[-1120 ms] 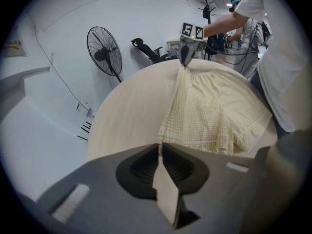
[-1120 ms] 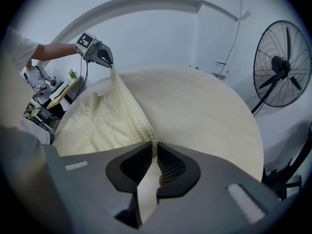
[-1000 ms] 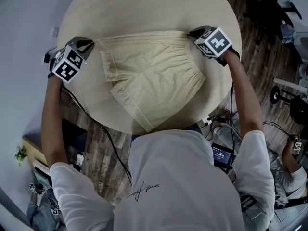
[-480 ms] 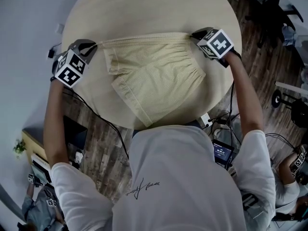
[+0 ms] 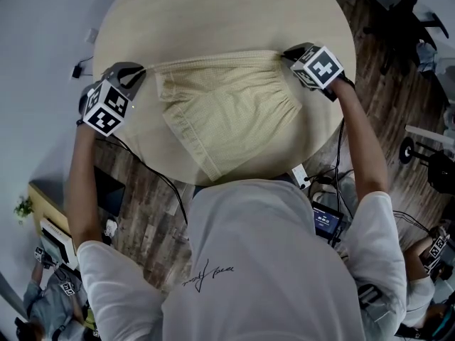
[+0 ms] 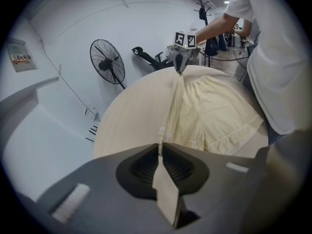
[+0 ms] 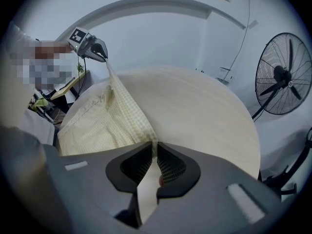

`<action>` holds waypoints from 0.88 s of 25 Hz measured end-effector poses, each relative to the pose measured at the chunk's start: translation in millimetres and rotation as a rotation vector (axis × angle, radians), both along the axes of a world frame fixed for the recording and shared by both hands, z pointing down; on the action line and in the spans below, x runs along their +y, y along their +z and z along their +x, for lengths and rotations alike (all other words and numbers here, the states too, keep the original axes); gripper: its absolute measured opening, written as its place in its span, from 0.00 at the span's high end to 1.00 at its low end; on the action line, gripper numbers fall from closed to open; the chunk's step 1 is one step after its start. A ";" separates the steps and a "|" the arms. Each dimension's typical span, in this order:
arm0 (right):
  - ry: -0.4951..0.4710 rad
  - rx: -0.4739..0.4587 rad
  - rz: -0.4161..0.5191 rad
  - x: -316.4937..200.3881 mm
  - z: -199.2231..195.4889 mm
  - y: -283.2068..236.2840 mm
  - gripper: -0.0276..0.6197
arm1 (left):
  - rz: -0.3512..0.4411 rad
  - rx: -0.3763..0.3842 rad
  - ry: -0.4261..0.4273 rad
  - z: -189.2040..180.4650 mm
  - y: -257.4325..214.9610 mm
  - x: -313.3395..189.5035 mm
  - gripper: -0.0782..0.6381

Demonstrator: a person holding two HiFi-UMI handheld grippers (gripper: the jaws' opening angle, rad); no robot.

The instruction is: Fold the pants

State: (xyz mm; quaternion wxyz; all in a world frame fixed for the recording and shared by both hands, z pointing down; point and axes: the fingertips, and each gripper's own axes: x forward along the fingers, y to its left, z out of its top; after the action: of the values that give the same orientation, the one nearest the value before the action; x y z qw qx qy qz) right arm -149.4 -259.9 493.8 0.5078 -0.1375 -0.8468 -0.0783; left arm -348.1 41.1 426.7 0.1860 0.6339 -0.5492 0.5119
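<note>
Pale yellow checked pants (image 5: 224, 109) lie on the round wooden table (image 5: 213, 13), their far edge pulled taut between both grippers. My left gripper (image 5: 140, 68) is shut on the left corner of that edge, near the table's left rim. My right gripper (image 5: 284, 52) is shut on the right corner. In the left gripper view the cloth (image 6: 204, 111) runs from my jaws (image 6: 160, 145) straight to the other gripper (image 6: 179, 62). From the right gripper view the pants (image 7: 105, 118) stretch from my jaws (image 7: 155, 144) up to the left gripper (image 7: 102, 52). The near hem hangs toward the table's front edge.
A standing fan (image 6: 108, 62) and a scooter (image 6: 148, 57) stand by the white wall beyond the table. Cables and a small screen (image 5: 328, 222) lie on the wooden floor at the right. The person's body (image 5: 263, 261) stands against the table's near edge.
The left gripper has moved rightward and up along the table's left rim, drawing the pants' far edge straighter. The pants have slid slightly away from the near edge. The right gripper has barely shifted.
</note>
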 end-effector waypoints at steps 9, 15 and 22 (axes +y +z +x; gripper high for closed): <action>-0.009 0.005 0.028 -1.9 10.2 5.1 0.91 | 0.005 -0.001 -0.009 41.4 -1.0 14.3 0.77; -0.030 0.015 0.053 0.6 18.3 8.4 0.91 | 0.047 0.029 -0.067 65.2 -4.2 21.4 0.77; -0.041 0.008 0.055 3.2 22.4 11.6 0.91 | 0.076 0.040 -0.100 92.8 -3.9 33.6 0.77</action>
State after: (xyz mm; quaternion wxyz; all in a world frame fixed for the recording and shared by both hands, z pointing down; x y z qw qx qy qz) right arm -127.0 -256.7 505.4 0.5130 -0.1412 -0.8393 -0.1115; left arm -255.3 74.7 422.8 0.1978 0.6225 -0.5953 0.4679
